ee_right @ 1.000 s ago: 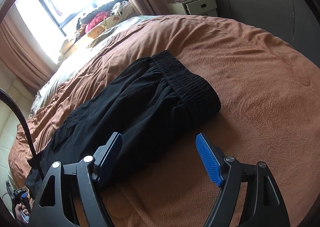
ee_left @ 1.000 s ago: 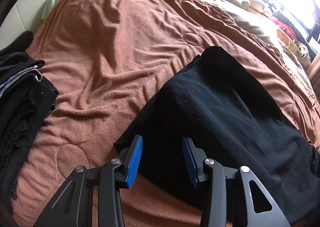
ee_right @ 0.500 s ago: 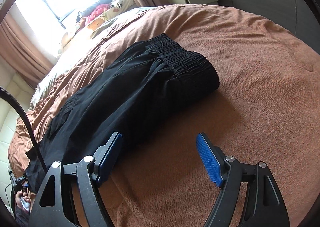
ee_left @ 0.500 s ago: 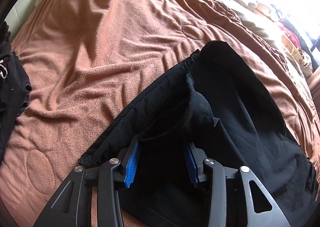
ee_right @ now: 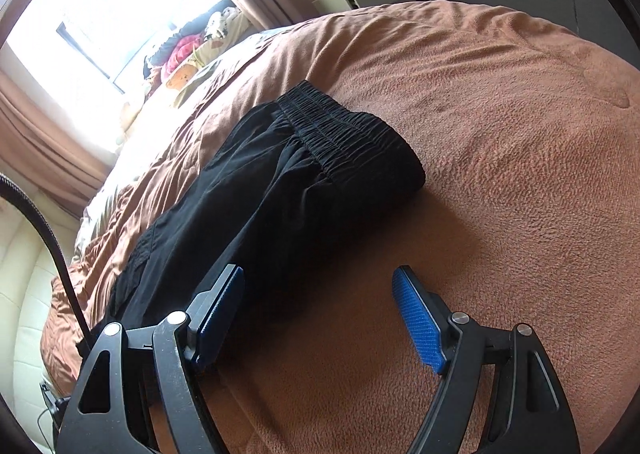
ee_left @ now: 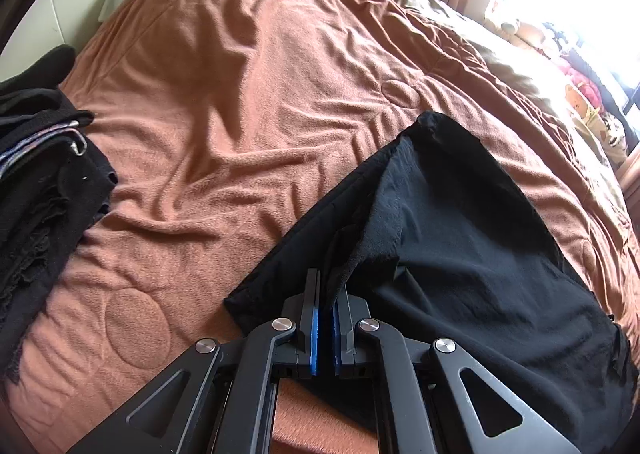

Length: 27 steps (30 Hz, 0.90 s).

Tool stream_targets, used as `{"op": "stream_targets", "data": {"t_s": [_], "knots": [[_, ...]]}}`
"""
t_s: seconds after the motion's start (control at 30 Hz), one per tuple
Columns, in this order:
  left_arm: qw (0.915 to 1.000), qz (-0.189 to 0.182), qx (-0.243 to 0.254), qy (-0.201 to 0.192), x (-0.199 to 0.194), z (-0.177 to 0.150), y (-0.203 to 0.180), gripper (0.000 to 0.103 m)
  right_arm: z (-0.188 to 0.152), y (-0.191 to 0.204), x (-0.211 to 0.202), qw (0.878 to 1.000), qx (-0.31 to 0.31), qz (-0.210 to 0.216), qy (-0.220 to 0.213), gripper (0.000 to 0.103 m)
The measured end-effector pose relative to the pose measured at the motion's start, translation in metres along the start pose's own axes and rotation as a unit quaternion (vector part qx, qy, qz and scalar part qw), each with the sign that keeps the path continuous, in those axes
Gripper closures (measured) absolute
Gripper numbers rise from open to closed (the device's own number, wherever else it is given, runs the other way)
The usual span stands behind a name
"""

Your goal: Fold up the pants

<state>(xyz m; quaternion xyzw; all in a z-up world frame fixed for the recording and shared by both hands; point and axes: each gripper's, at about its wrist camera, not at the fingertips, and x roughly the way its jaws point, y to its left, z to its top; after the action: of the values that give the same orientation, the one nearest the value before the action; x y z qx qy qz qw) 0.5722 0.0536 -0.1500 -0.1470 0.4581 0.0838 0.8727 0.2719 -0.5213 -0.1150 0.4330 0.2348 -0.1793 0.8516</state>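
Left hand-held gripper (ee_left: 325, 296) just closed on black pants (ee_left: 460, 238), no readable labels

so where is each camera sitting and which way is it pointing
Left wrist: on the left tool, angled down at the black pants; its pads have just been closing and pinch a fold of the pants.
Right wrist: on the right tool, open, looking along the pants' waistband toward the window.
Shared: pants, brown blanket.

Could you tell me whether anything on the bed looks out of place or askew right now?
Nothing looks damaged or spilled. The black fabric pants lie lengthwise on the rumpled brown fleece blanket, their leg end bunched where the left claw has just closed on it. The right claw is open beside the pants.
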Motion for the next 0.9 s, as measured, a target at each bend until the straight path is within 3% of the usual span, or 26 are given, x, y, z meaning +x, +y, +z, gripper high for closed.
{"op": "stream_targets", "data": {"t_s": [0.17,0.33,0.37,0.4,0.43,0.5,0.57,0.73,0.8,0.9], "knots": [[1.0000,0.001,-0.006,0.002,-0.011,-0.003,0.014,0.098,0.004,0.001,0.001,0.999,0.014,0.034,-0.005,0.027],[0.9999,-0.001,-0.008,0.007,-0.011,-0.003,0.022,0.096,0.011,-0.005,0.013,0.999,0.031,0.033,0.000,0.027],[0.9999,0.006,-0.004,0.011,-0.011,-0.004,0.022,0.096,0.014,-0.007,0.015,0.999,0.037,0.032,-0.002,0.033],[0.9998,0.012,-0.001,0.014,-0.012,-0.004,0.021,0.092,0.015,-0.009,0.017,0.999,0.041,0.032,0.000,0.047],[0.9998,0.012,0.001,0.016,-0.012,-0.004,0.021,0.088,0.017,-0.011,0.019,0.999,0.043,0.031,0.005,0.055],[0.9998,0.010,0.000,0.016,-0.015,-0.006,0.023,0.076,0.020,-0.015,0.021,0.999,0.046,0.017,0.005,0.083],[0.9999,0.010,-0.006,0.012,-0.018,-0.008,0.026,0.069,0.021,-0.017,0.018,0.999,0.043,0.014,0.001,0.092],[0.9995,0.027,-0.014,-0.001,-0.024,-0.007,0.036,0.069,0.016,-0.013,0.004,0.999,0.029,-0.002,-0.025,0.097],[0.9998,0.019,-0.007,0.003,-0.023,-0.008,0.036,0.069,0.013,-0.012,0.004,0.999,0.031,0.000,-0.024,0.097],[0.9991,0.039,0.014,0.007,-0.017,-0.007,0.033,0.069,0.009,-0.010,0.006,0.999,0.031,0.001,-0.012,0.097]]}}
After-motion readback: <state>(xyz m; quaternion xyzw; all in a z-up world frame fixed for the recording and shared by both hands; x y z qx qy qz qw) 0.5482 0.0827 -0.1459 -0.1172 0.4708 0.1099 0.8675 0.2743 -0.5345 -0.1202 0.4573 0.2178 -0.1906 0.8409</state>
